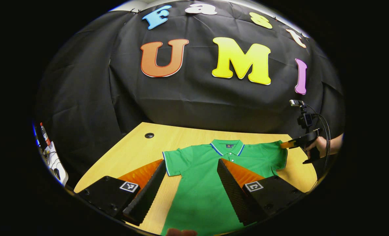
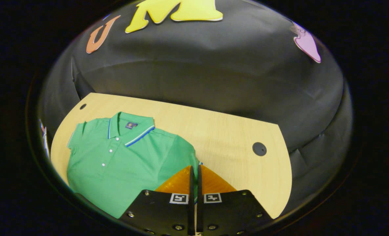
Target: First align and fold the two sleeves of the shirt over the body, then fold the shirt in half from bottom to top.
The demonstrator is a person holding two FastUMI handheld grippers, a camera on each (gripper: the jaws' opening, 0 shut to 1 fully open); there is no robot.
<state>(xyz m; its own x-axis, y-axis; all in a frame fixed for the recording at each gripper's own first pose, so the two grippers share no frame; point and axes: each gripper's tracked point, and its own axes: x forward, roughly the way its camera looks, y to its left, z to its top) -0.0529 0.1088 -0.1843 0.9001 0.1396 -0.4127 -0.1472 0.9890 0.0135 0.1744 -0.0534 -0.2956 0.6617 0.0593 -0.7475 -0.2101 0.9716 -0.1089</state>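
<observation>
A green polo shirt with a blue-and-white trimmed collar lies face up and flat on the wooden table. My left gripper is open and hovers over the shirt; one finger is beside the near sleeve, the other over the chest. Farther right, the right gripper, held by a hand, sits at the edge of the other sleeve. In the right gripper view the shirt lies to the left, and the right gripper is shut on the hem of that sleeve.
The table has round cable holes near its far corners. Bare tabletop lies to the right of the shirt in the right gripper view. Some white equipment sits off the table's left edge.
</observation>
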